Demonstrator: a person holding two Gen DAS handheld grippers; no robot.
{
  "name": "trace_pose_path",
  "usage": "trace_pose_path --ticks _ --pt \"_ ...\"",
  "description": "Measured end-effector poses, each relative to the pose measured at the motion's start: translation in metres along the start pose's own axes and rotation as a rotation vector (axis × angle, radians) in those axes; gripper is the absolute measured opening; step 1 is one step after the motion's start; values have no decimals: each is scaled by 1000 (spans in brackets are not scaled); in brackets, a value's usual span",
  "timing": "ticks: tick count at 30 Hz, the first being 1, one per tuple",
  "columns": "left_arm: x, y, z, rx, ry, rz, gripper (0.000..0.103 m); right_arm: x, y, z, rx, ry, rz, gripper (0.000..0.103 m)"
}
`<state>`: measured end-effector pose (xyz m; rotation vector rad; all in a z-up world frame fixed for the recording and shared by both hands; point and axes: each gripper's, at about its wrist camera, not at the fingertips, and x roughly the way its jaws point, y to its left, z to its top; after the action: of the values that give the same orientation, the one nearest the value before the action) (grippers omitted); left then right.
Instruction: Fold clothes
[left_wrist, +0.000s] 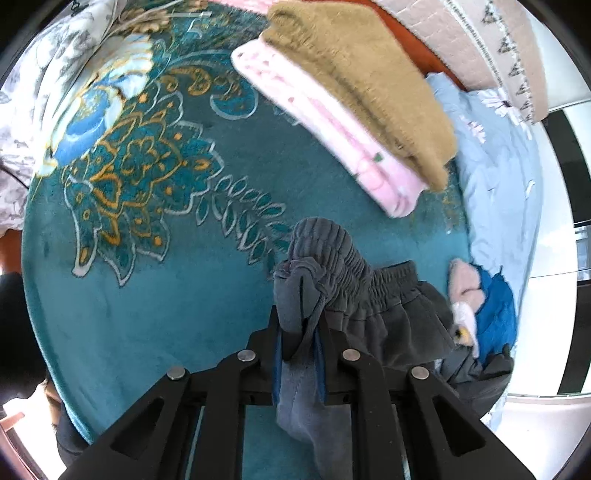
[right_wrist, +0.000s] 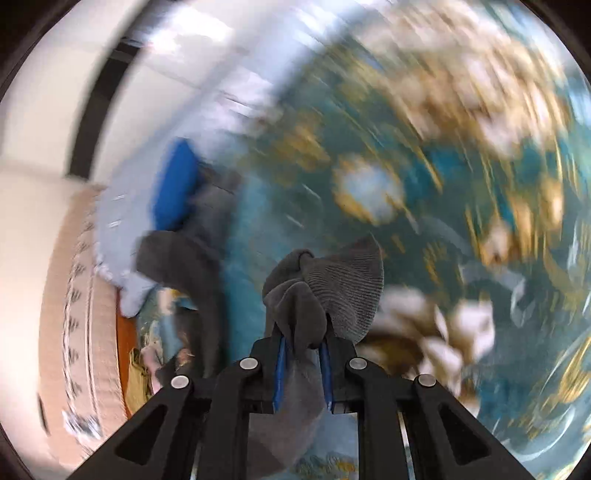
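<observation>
My left gripper (left_wrist: 300, 325) is shut on the ribbed waistband of a grey garment (left_wrist: 332, 266), which hangs above the teal patterned blanket (left_wrist: 147, 295); the rest of it trails to the right. My right gripper (right_wrist: 303, 338) is shut on another ribbed part of the grey garment (right_wrist: 343, 284); that view is heavily blurred. A folded stack lies at the back of the left wrist view: a tan fuzzy item (left_wrist: 369, 81) on top of a pink one (left_wrist: 325, 125).
A light blue duvet (left_wrist: 498, 177) lies along the right edge, with a bright blue cloth (left_wrist: 495, 314) and a pink item (left_wrist: 465, 280) on it. A floral white cloth (left_wrist: 44, 66) lies at the far left. A beige headboard (right_wrist: 74, 295) stands at the left.
</observation>
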<state>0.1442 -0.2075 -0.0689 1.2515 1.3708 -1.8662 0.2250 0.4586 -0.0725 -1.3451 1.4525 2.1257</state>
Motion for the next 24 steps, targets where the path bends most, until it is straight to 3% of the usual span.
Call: trace_pose_path --ticks 2,5,11,13,18,24 --pt "2 5 1 -29 22 -7 15 18 -22 -5 61 32 -53 17" --pt "1 11 1 -57 21 -31 15 17 -39 -14 123 46 -24 17" --pt "-8 6 -1 -42 -24 -81 14 -40 -7 -9 156 122 114 16" --pt "-8 6 -2 -46 -27 -89 14 -37 -3 6 162 129 87 16" --pt "-10 7 0 -56 -41 -110 14 17 5 42 237 215 -15 16" --pt "-7 5 0 -42 -48 -107 14 77 45 80 239 203 -80 17"
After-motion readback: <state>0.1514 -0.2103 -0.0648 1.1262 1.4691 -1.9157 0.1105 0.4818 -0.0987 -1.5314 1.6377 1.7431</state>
